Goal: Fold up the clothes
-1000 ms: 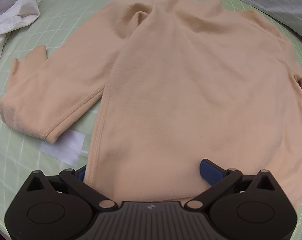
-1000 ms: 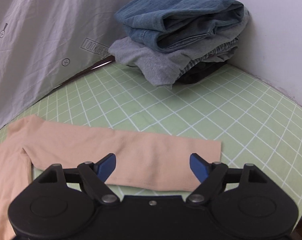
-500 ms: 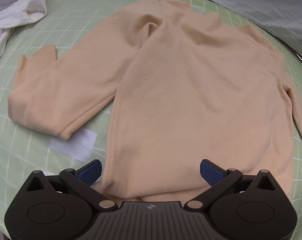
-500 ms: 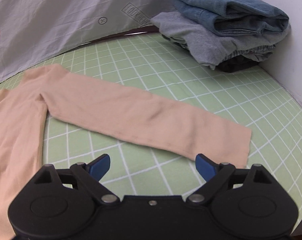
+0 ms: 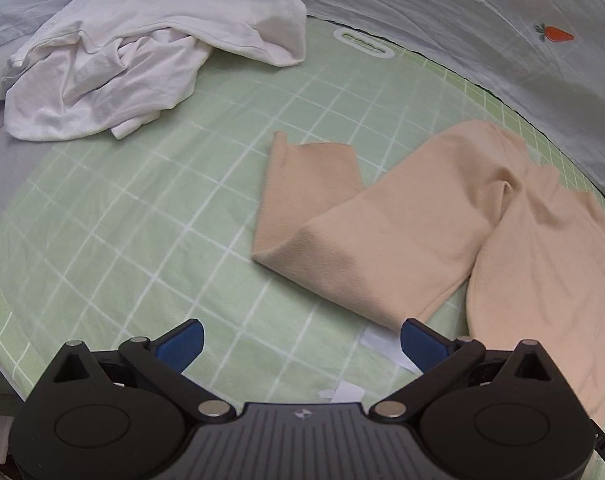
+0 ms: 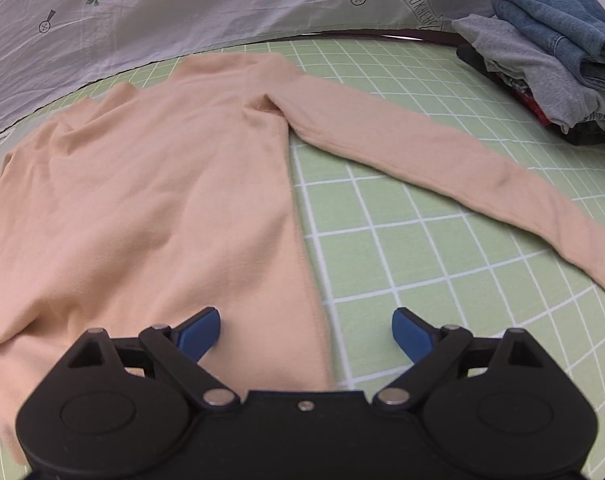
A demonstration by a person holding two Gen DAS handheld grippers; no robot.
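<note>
Peach sweater [image 6: 150,184] lies flat on the green grid mat [image 6: 442,264], unfolded, one sleeve [image 5: 342,232] doubled; both tongs, left [image 5: 300,344] and right [image 6: 306,334], gape empty. Folded stack [image 6: 550,44] waits beyond the sweater; crumpled white shirt [image 5: 134,60] is left too.

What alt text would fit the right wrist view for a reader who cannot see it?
A peach sweater lies flat on a green grid mat, one sleeve stretched out to the right. The open right gripper hovers over its hem edge, holding nothing. Folded clothes are stacked at the far right, before a grey printed sheet.
</note>
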